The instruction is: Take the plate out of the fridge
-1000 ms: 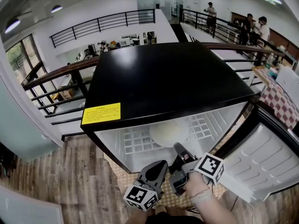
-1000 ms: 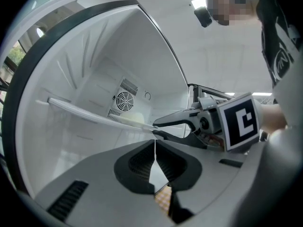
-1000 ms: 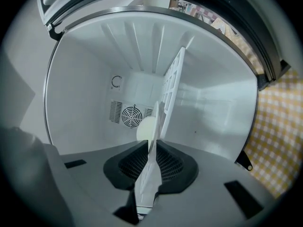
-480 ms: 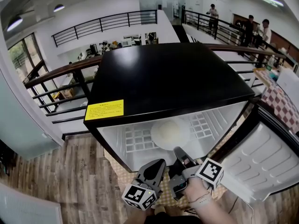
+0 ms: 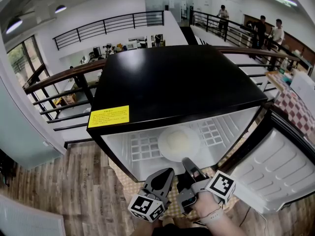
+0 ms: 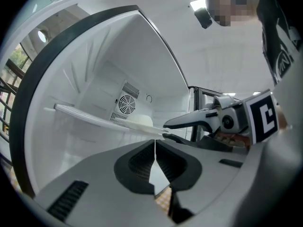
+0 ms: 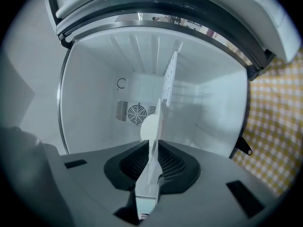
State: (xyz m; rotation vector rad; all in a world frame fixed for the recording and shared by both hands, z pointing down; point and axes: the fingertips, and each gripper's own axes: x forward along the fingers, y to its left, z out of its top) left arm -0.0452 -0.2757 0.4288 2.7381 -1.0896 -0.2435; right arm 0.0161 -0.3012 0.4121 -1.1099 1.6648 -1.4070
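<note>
A white plate lies on the wire shelf inside the open black-topped fridge. My right gripper reaches into the fridge front and is shut on the plate's near rim. In the right gripper view the plate runs edge-on between the jaws of the right gripper. My left gripper hangs just left of it, outside the fridge, shut and holding nothing. From the left gripper view the right gripper shows pinching the plate.
The fridge door stands open to the right. A yellow checked mat lies under the fridge on a wooden floor. A railing runs behind, and a red-checked table stands at the far right.
The right gripper has drawn back slightly toward me, and the plate has come a little nearer the shelf's front edge. The left gripper has barely moved.
</note>
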